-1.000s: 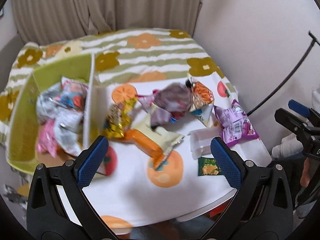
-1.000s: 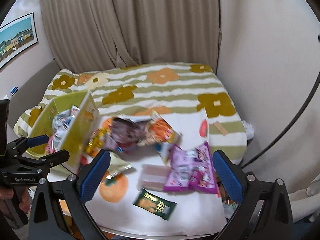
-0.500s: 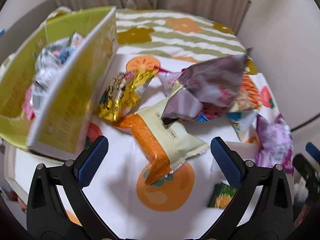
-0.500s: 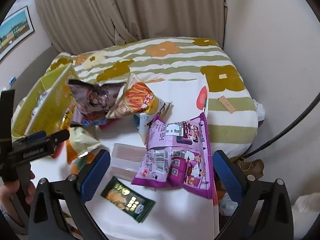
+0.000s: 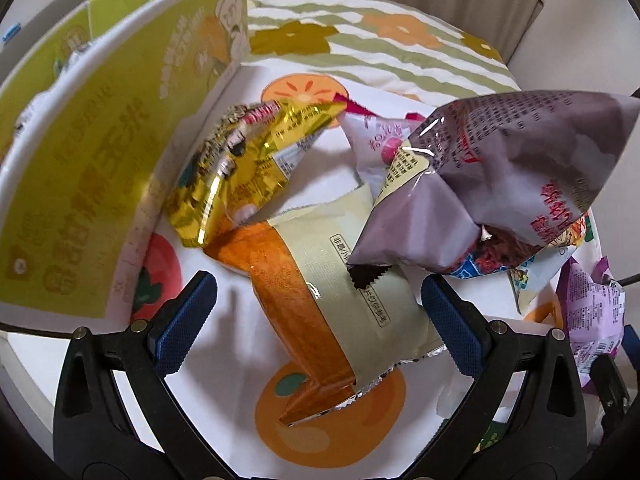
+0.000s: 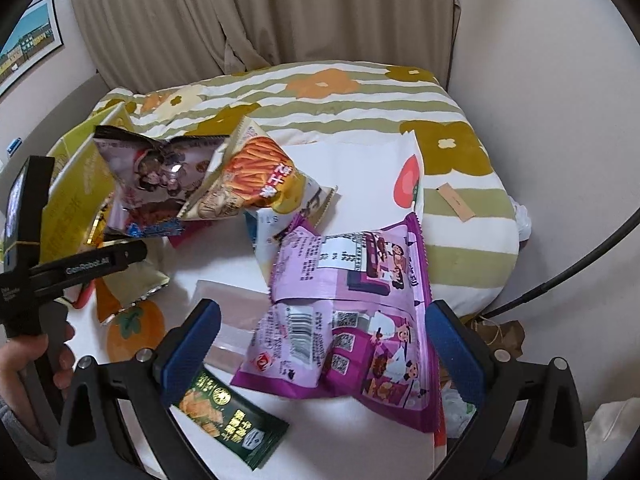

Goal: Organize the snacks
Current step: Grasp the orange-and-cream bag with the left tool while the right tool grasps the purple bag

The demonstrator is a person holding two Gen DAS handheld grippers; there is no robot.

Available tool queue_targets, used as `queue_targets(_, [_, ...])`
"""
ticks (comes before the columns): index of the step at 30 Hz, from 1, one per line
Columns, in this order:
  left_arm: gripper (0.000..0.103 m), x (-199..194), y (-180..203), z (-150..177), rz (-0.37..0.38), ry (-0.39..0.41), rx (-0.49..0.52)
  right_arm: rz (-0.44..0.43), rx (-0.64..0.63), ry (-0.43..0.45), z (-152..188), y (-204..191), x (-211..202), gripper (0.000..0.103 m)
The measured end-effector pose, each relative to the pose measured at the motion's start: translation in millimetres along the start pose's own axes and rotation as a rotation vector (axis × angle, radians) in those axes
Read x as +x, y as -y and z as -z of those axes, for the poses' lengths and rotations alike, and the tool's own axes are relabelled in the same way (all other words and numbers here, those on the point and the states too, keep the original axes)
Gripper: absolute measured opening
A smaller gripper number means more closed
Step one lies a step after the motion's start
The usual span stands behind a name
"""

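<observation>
My left gripper [image 5: 318, 316] hangs open just above an orange and cream snack packet [image 5: 320, 300] lying on the white fruit-print cloth [image 5: 224, 412]. A gold packet [image 5: 240, 176] and a grey-purple bag [image 5: 500, 188] lie just beyond it. The yellow-green cardboard box [image 5: 100, 148] stands at the left. My right gripper [image 6: 322, 354] is open over a purple snack bag [image 6: 352, 320]. A small dark green packet [image 6: 228, 424] sits by its left finger. An orange fries bag [image 6: 260, 176] and the grey-purple bag [image 6: 160, 172] lie farther back.
The cloth lies over a green-striped flowered cover [image 6: 360, 92]. Curtains [image 6: 280, 12] and a wall close the back and right. A clear wrapper [image 6: 228, 300] lies beside the purple bag. A black cable [image 6: 580, 272] curves at the right. A hand [image 6: 28, 360] holds the left gripper.
My left gripper has moved forward and down, close over the orange and cream packet. My right gripper has closed in on the purple bag. Both stayed open.
</observation>
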State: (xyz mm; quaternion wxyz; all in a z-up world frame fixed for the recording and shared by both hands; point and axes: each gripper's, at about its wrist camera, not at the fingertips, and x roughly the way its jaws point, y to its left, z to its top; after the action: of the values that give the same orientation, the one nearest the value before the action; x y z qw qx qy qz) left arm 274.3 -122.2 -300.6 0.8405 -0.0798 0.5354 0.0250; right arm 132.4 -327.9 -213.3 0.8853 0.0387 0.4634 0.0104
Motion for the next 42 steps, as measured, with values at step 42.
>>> queue_targets(42, [0.064,-44,-21,39,0.106,-0.024,0.047,0.089,-0.045,-0.001,-2,-3,24,0.074])
